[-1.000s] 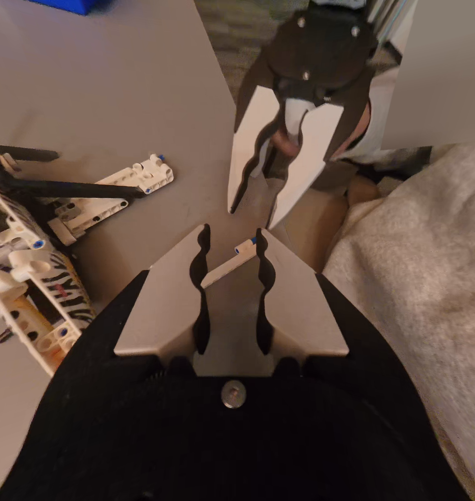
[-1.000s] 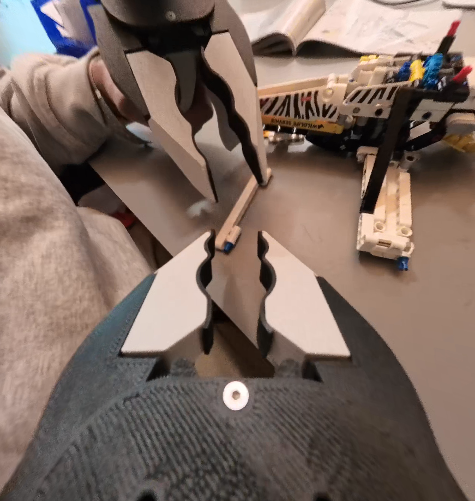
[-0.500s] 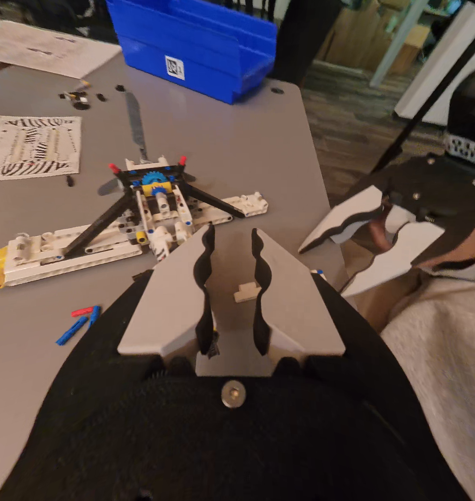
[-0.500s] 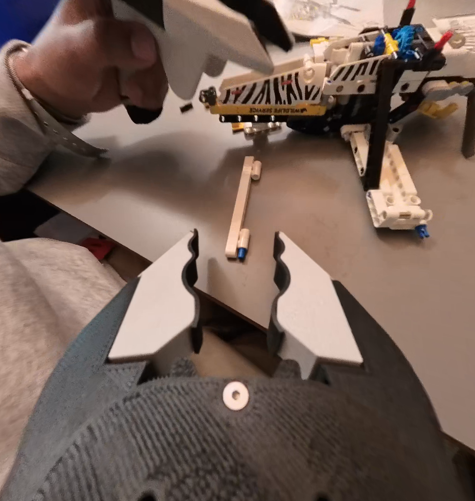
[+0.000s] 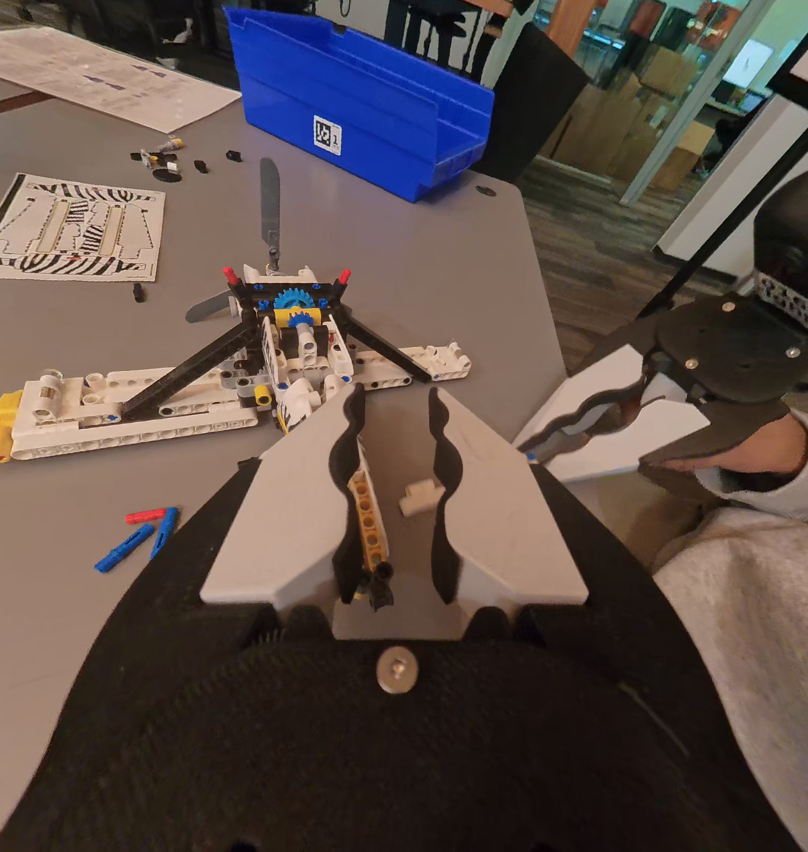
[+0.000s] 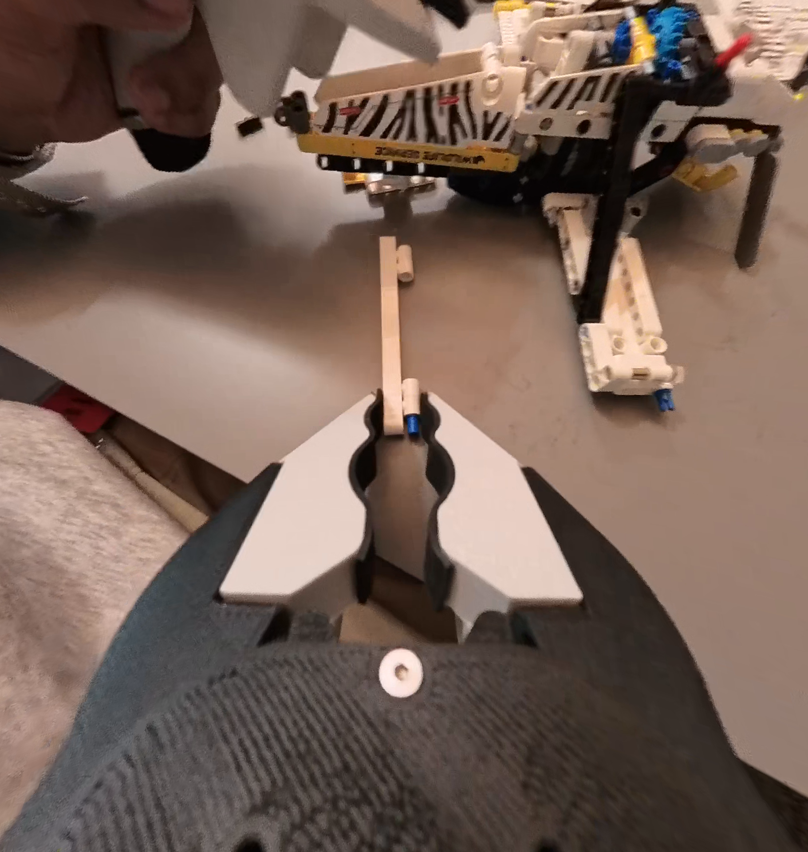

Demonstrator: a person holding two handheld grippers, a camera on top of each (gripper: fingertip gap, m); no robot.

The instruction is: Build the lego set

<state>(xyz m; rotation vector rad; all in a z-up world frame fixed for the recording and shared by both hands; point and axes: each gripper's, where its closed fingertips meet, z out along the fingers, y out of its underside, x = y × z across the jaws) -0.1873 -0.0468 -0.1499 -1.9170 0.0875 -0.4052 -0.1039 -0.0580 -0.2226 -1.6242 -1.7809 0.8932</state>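
Note:
A long white beam (image 6: 389, 322) with a white connector and a blue pin at its near end lies on the grey table (image 6: 577, 507). My right gripper (image 6: 401, 399) is shut on that near end. The zebra-striped model (image 6: 462, 115) stands beyond the beam's far end. In the left wrist view the model (image 5: 291, 350) sits ahead, and my left gripper (image 5: 395, 396) is open and empty above the model's yellow tail (image 5: 369, 521). The beam's far end (image 5: 418, 498) shows between its fingers. The right gripper (image 5: 531, 449) shows at the right.
A blue bin (image 5: 360, 106) stands at the back. A sticker sheet (image 5: 70, 230), paper pages (image 5: 93, 73), small black parts (image 5: 171, 159) and loose blue and red pins (image 5: 139, 535) lie to the left. The table edge and a grey sleeve (image 5: 738, 645) are at the right.
My right gripper has moved forward and shut on the beam's near end. My left gripper has let the beam go and swung back over the model's tail.

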